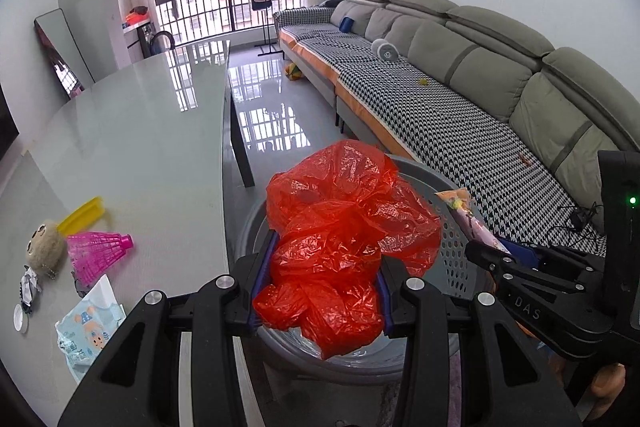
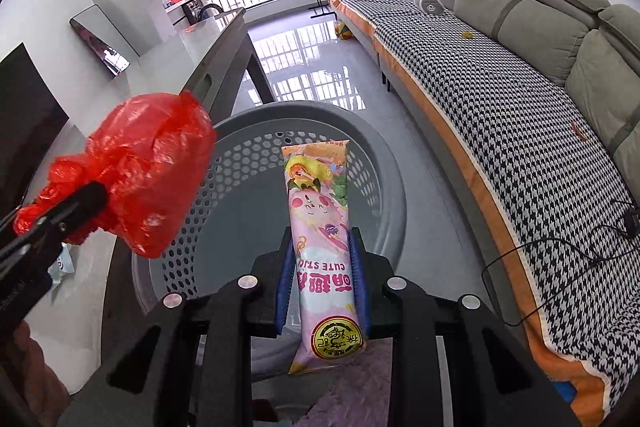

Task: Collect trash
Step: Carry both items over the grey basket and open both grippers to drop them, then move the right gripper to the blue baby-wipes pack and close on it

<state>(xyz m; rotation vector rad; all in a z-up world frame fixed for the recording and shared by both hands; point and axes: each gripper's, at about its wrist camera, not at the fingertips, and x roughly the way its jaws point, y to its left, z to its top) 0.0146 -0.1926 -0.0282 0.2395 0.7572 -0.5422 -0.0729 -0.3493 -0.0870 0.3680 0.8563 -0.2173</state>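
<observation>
We record both grippers loaded and positioned at the grey perforated basket point(image 2: 256, 163), which occupies the centre of the right wrist view and the lower centre of the left wrist view.

The left gripper point(image 1: 320, 299) has its jaws closed on a crumpled red plastic bag point(image 1: 340, 227). In the left wrist view the bag bulges forward from the jaws and covers most of the basket's opening; in the right wrist view the same bag point(image 2: 136, 171) sits at centre left, overlapping the basket's left rim. We judge it to be above the rim rather than inside, though the exact height cannot be told.

The right gripper point(image 2: 322, 283) has its jaws closed narrowly on a pink snack wrapper point(image 2: 320, 235). The wrapper's long axis runs straight ahead along the fingers, its far end reaching up-frame over the basket's interior, its near end hanging below the jaws.

The governing relation: both items lie over the basket mouth, the wrapper more squarely centred, the bag nearer the left rim. We judge release to be the step in hand; the bag may need carrying further inward first.

Remaining on the glass table point(image 1: 140, 131), lower left of the left wrist view: a pink shuttlecock point(image 1: 98, 253), a yellow clip point(image 1: 82, 215), a plush keychain point(image 1: 45, 245) and a tissue packet point(image 1: 86, 327).
</observation>
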